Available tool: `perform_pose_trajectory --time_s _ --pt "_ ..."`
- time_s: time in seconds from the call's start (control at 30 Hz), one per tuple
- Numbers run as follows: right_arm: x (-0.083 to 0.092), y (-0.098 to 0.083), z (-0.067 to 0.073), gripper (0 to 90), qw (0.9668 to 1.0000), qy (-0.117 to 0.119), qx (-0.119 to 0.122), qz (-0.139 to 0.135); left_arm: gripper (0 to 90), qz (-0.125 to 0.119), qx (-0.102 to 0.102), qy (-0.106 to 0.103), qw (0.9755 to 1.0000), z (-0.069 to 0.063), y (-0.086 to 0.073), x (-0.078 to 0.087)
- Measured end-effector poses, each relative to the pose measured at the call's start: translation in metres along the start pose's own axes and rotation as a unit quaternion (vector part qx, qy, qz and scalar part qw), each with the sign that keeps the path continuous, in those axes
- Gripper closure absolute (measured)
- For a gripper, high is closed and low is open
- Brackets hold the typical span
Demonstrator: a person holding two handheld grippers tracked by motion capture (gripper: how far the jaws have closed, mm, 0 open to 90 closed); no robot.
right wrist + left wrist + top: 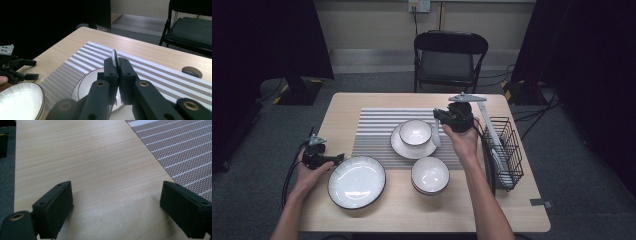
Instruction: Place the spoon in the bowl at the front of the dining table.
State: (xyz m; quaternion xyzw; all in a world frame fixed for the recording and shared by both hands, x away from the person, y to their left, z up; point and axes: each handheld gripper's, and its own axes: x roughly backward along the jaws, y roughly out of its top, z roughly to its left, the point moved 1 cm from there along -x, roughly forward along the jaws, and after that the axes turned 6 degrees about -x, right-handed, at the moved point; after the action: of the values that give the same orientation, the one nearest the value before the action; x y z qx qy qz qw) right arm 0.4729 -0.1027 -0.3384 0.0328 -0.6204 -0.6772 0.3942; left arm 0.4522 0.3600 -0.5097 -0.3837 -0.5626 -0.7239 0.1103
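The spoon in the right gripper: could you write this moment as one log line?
right gripper: shut on spoon | spoon: held above bowl on plate | left gripper: open, over bare table | rack: right of placemat

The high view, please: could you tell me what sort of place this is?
Probably a recording room or lab set up as a dining spot. A small wooden table stands on grey carpet with dark curtains at both sides, a folding chair behind, and cables on the floor.

2 white ceramic bowls (415,132) (430,174), 2 white plates (357,182) (402,148), 1 black wire basket (507,150), 1 striped placemat (372,135), 1 white spoon (114,58).
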Motion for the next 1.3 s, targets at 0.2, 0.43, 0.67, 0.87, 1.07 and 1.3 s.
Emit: perform_pose_trajectory --time_s 0.2,0.43,0.67,0.87,1.07,1.3 --pt "-0.012 0.005 0.008 86.3 0.9999 0.010 0.002 -0.002 10.8 0.000 0.001 0.000 1.0000 0.000 0.000 0.000" --pt "-0.028 0.009 0.012 86.3 0.9998 0.017 0.002 0.004 10.8 0.000 0.000 0.000 1.0000 0.000 0.000 0.000" --pt "-0.039 0.011 0.015 86.3 0.9998 0.020 0.001 0.008 10.9 0.000 0.000 -0.001 1.0000 0.000 0.000 0.000" --pt "-0.049 0.008 0.011 86.3 0.9998 0.015 -0.003 0.013 10.8 0.000 0.000 -0.001 1.0000 0.000 0.000 0.000" --pt "-0.057 0.006 0.008 86.3 0.9998 0.010 -0.013 0.011 10.9 0.000 0.001 0.000 1.0000 0.000 0.000 0.000" --pt "-0.068 0.002 0.005 86.3 0.9996 0.004 -0.017 0.022 11.0 0.000 0.000 -0.001 1.0000 0.000 0.000 0.000"
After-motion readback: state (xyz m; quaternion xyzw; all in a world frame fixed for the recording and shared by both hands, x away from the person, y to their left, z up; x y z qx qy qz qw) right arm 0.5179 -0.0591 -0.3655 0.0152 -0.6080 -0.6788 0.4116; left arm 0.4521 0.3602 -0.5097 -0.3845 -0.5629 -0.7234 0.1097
